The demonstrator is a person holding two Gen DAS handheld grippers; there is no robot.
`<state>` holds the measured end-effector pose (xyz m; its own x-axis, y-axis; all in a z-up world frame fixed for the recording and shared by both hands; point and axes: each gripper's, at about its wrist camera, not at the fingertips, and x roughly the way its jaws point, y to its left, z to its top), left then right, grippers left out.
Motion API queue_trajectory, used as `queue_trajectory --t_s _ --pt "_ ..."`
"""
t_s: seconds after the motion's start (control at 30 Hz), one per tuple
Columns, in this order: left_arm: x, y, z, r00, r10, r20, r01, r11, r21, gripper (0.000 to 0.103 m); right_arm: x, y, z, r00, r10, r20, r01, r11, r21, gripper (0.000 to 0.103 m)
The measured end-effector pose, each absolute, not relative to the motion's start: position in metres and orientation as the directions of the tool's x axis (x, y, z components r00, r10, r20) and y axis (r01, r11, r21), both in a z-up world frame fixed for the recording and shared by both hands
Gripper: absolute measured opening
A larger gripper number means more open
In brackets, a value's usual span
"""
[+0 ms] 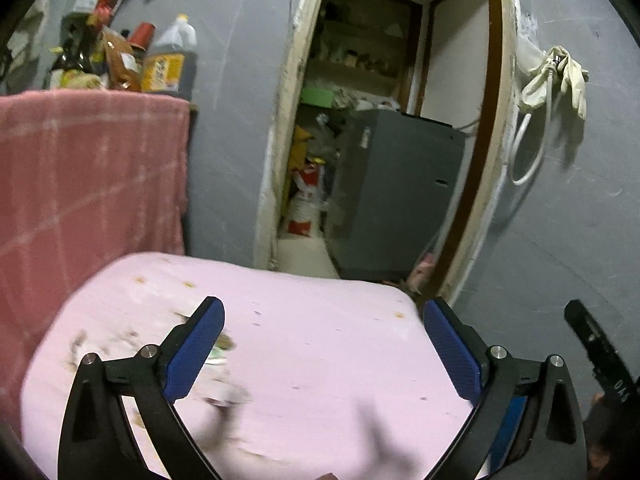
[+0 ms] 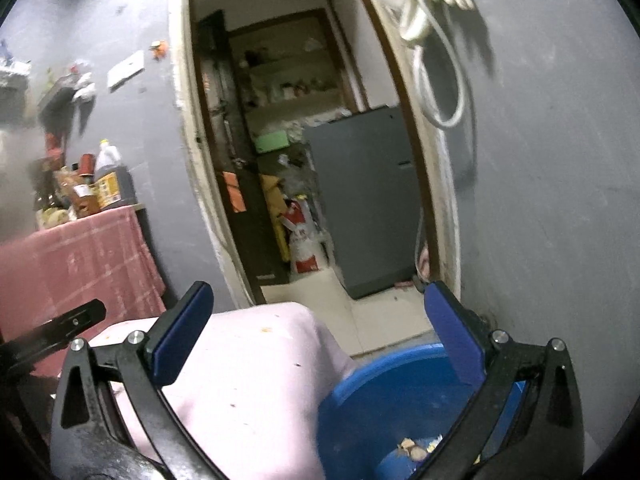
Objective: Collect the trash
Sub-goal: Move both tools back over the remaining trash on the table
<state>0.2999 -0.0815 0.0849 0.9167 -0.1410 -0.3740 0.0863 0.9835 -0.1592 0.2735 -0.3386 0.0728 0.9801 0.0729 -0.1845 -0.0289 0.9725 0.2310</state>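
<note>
My left tool point(image 1: 322, 334) spread wide, nothing in it, over pink counter point(image 1: 320, 344); blurred scraps point(image 1: 222, 350) lie by its left finger. My right tool point(image 2: 318, 322) wide, empty, above blue bin point(image 2: 384, 408) holding trash bits point(image 2: 414, 449)

The pale pink cloth-covered table top point(image 1: 320, 344) lies mostly bare toward its far edge and right corner, open to a pass. Blurred scraps of litter point(image 1: 218, 354) clutter its left side. A red checked cloth point(image 1: 80, 168) rises just beyond the left edge. The round blue plastic bin point(image 2: 384, 396) stands against the right edge, its mouth open.
</note>
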Motion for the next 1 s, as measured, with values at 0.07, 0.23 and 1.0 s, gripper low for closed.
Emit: queue_trajectory --t_s 0.07,0.23,1.0 --pt "0.295 -0.072 0.085 0.924 -0.12 -0.363 0.072 0.987 -0.143 0.098 0.272 -0.328 0.077 0.983 0.09 -0.163 -0.055 0.976 0.21 0.103" --pt "0.284 -0.046 0.085 0.94 -0.061 -0.335 0.029 0.995 -0.099 0.098 0.269 -0.299 0.084 0.983 0.145 -0.113 -0.126 0.979 0.163 0.103" --pt "0.299 0.044 0.042 0.871 0.022 -0.491 -0.066 0.995 -0.073 0.098 0.337 -0.192 0.069 0.881 0.377 -0.284 -0.375 0.925 0.066 0.103"
